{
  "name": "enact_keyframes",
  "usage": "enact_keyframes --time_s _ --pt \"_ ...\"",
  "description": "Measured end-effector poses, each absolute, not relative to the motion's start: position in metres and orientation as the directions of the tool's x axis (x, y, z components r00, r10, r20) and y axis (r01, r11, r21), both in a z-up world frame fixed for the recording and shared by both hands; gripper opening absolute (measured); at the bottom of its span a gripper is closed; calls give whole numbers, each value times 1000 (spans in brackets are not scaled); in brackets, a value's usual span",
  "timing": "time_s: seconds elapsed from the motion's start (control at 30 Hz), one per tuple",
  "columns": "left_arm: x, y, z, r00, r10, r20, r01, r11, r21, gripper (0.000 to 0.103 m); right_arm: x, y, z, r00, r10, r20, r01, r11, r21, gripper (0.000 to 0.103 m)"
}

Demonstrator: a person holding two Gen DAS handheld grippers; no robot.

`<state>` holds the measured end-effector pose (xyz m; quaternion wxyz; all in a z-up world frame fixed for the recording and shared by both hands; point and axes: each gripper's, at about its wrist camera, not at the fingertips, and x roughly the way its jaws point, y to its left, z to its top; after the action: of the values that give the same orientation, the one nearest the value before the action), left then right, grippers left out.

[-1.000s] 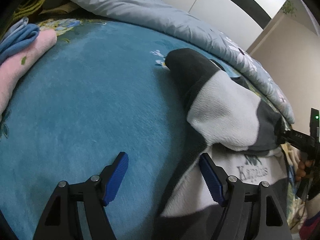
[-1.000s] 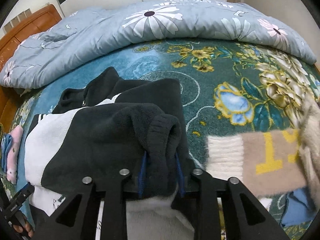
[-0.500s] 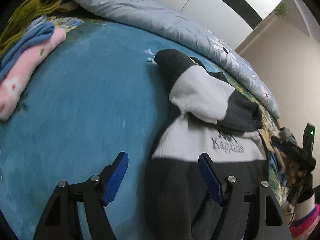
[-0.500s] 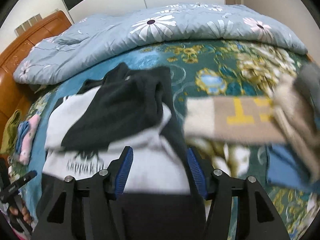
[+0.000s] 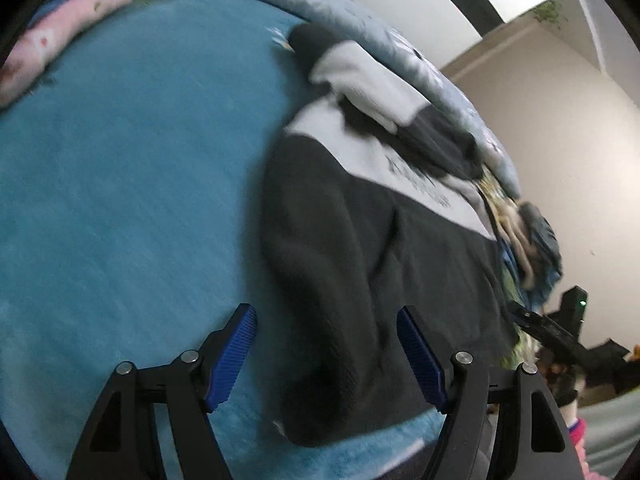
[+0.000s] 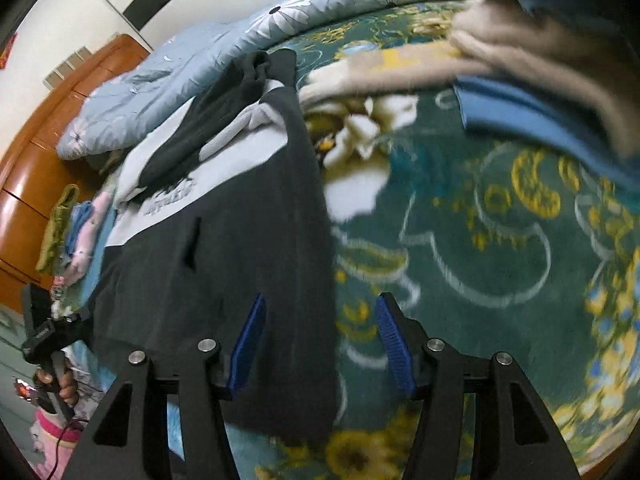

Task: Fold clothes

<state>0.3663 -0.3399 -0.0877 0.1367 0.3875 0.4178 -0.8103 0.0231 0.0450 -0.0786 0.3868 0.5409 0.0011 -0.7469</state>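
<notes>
The black-and-white sweatshirt (image 5: 372,248) lies flat on the teal bed blanket (image 5: 132,184), with both sleeves laid across its chest, so the body fold looks to be the step in hand. Its long axis runs away from both claws: the black hem is the near end, and the collar is the far end, up against the grey floral quilt (image 6: 192,72).

The left claw (image 5: 326,354) is wide open and holds nothing. It hovers over the hem's left corner, with its right pad above the black cloth and its left pad above bare blanket just beside the sweatshirt. The right claw (image 6: 320,344) is also wide open and empty. It straddles the sweatshirt's right edge near the hem, with 1 pad over the cloth and 1 over the flowered blanket.

Each claw sits nearest its own hem corner, so the coming move probably turns on dropping straight down, pinching both corners, and carrying the hem forward along the long axis towards the collar. The 2 grips need to stay level, or the fold will skew.

Right of the sweatshirt lies a loose heap of beige and blue clothes (image 6: 520,64). Left of it sits a folded pink and blue stack (image 5: 68,20).
</notes>
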Motion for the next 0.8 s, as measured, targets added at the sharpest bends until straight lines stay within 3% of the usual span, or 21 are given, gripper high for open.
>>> enact_keyframes --time_s 0.23,0.3,0.5,0.8 --pt "377 -325 -92 -673 156 -723 512 -608 -607 76 51 50 -85 -39 -650 -759 580 -633 513 57" --pt "380 -320 -94 -676 171 -717 502 -606 -617 76 50 54 -86 -48 -651 -758 552 -649 522 21" --pt "384 -312 -94 -675 190 -713 490 -608 -625 76 42 78 -80 -134 -650 -748 481 -702 525 17" --pt "387 -313 -97 -695 195 -692 479 -593 -647 76 32 86 -100 -96 -678 -729 389 -700 599 18"
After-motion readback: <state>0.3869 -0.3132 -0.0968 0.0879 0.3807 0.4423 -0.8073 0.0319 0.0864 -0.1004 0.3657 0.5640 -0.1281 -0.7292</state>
